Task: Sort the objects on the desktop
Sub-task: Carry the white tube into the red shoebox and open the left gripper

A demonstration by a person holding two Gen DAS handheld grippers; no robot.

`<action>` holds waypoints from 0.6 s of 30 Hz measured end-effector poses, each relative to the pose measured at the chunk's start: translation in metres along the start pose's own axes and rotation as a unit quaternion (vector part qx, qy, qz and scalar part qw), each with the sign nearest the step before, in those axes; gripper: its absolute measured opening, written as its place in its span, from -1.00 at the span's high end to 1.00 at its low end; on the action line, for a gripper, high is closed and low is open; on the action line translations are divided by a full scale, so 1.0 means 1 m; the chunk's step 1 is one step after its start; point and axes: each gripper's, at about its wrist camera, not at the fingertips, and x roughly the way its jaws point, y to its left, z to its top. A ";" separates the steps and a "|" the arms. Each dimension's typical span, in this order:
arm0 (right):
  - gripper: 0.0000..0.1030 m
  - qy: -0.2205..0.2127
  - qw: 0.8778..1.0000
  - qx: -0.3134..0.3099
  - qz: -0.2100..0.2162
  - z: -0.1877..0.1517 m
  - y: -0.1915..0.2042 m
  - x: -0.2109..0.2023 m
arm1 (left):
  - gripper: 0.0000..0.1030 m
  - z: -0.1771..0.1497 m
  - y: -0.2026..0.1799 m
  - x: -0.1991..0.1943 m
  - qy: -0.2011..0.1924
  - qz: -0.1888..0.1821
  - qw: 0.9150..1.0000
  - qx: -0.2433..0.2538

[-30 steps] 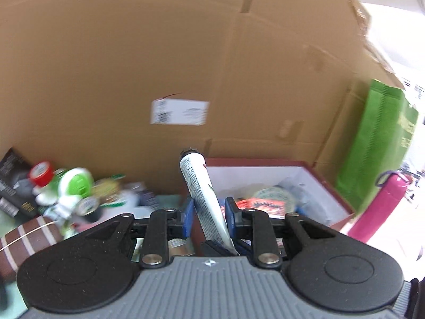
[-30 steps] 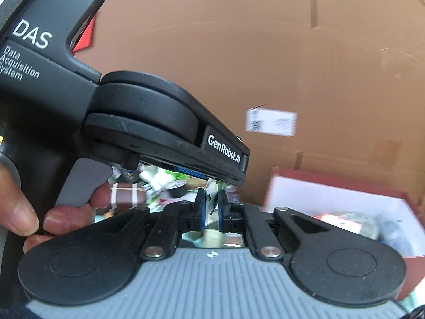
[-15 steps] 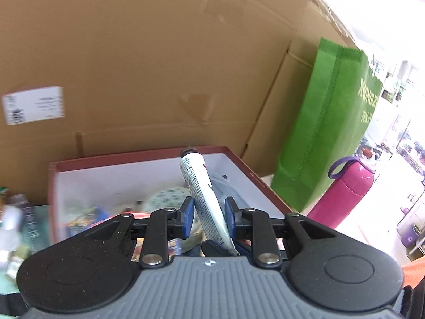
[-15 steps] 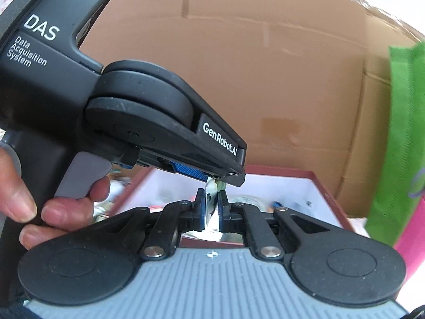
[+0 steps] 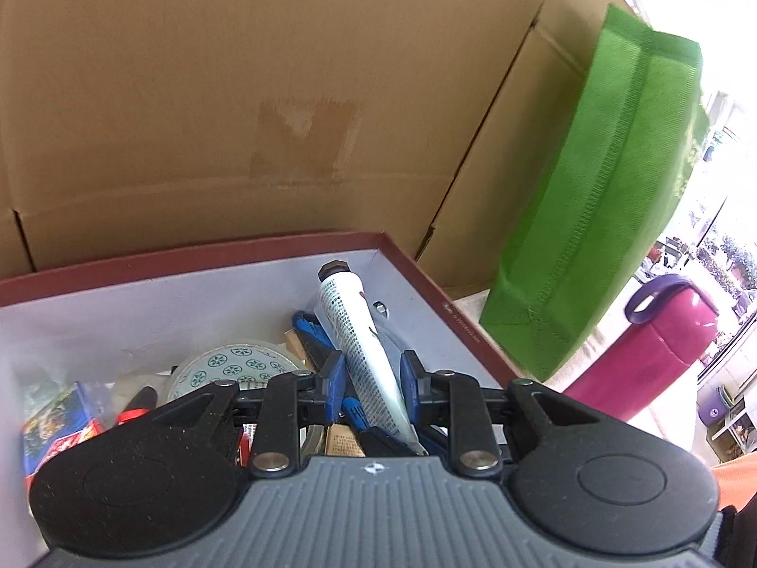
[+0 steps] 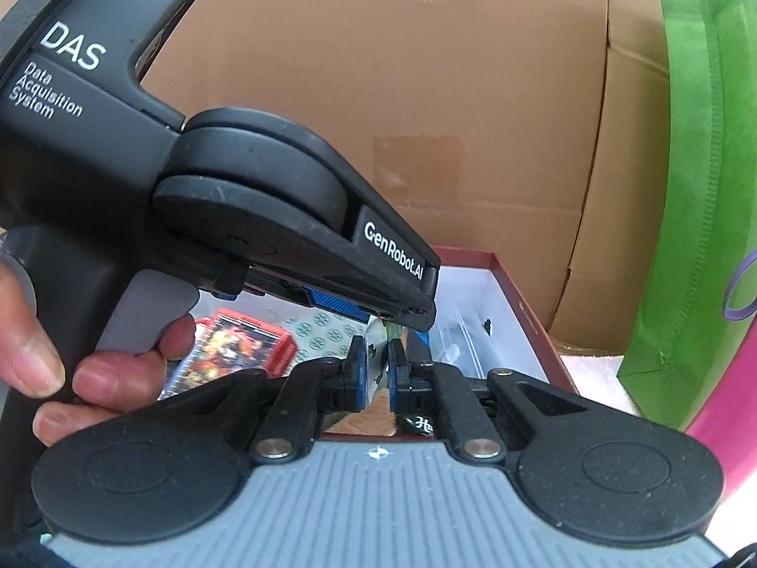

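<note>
My left gripper is shut on a white tube with a black cap, held over the red box with a white inside. The box holds a patterned tape roll, a blue tool and a colourful card pack. My right gripper hangs just behind the left gripper's body above the same box; its jaws stand close together with a thin pale item between them, too hidden to name. The card pack shows under the left gripper.
A large cardboard box stands behind the red box. A green fabric bag and a magenta bottle with a purple loop stand to the right. A hand holds the left gripper's trigger.
Both grippers have swung right from the cluttered desk area to over the red box and moved lower toward it. The tube stays in the left gripper.
</note>
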 end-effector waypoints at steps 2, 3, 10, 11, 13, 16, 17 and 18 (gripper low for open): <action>0.87 0.008 1.000 0.004 0.002 0.000 -0.004 0.009 | 0.50 0.000 0.001 0.006 0.007 0.002 1.000 0.001; 0.87 0.012 1.000 0.006 0.003 0.000 -0.005 0.012 | 0.50 0.000 0.001 0.009 0.010 0.003 1.000 0.001; 0.86 0.025 1.000 0.015 0.005 0.003 -0.009 0.032 | 0.48 0.000 0.007 0.016 0.017 0.006 1.000 0.007; 0.86 0.028 0.999 0.018 0.004 0.003 -0.010 0.035 | 0.48 0.002 0.007 0.019 0.018 0.005 1.000 0.007; 0.86 0.033 0.999 0.022 -0.004 0.004 -0.011 0.041 | 0.47 0.003 0.006 0.018 0.012 0.008 1.000 0.008; 0.83 0.039 0.999 0.025 -0.018 0.006 -0.014 0.048 | -0.09 0.003 0.005 0.012 -0.002 0.007 1.000 0.013; 0.77 0.039 0.999 0.026 -0.020 0.006 -0.014 0.049 | -0.42 0.004 0.004 0.011 -0.007 0.012 1.000 0.012; 0.59 0.039 0.999 0.027 -0.019 0.007 -0.015 0.050 | -0.51 0.004 0.003 0.008 -0.015 0.018 1.000 0.013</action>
